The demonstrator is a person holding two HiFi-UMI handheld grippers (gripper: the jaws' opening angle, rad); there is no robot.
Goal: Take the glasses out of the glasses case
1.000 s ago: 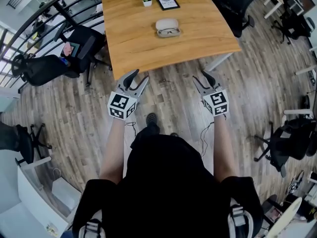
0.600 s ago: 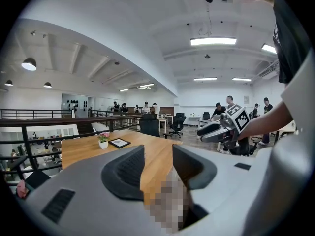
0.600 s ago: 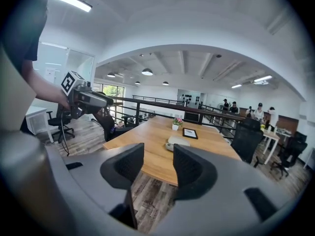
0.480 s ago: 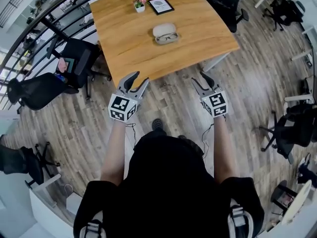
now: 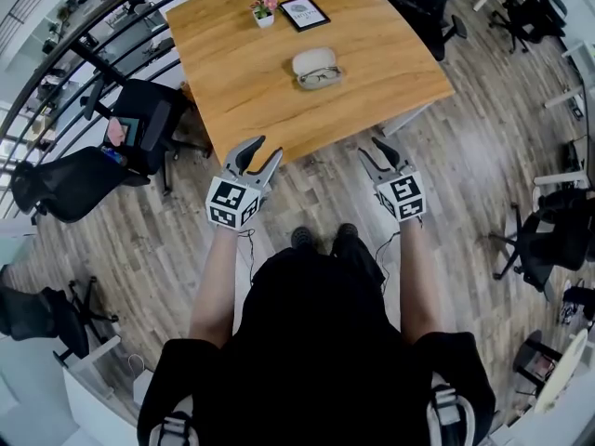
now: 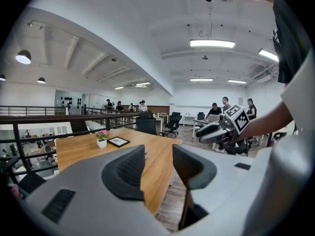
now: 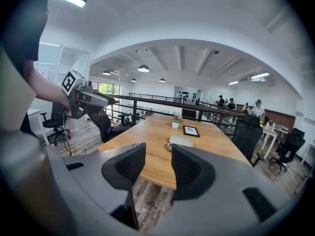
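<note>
A: Where is the wooden table (image 5: 270, 91)?
B: Just beyond both grippers. The left gripper (image 5: 263, 149) is released and empty. The right gripper (image 5: 372, 147) is released too; its jaws have just been closing a little, with nothing between them.
A: And the glasses case (image 5: 314, 59)?
B: It lies open at the table's middle, with the glasses (image 5: 319, 77) in its near half.

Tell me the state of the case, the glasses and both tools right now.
glasses case: open, on the table.
glasses: lying in the open case, untouched.
left tool: open, empty.
right tool: open, empty, jaws just closing slightly.
</note>
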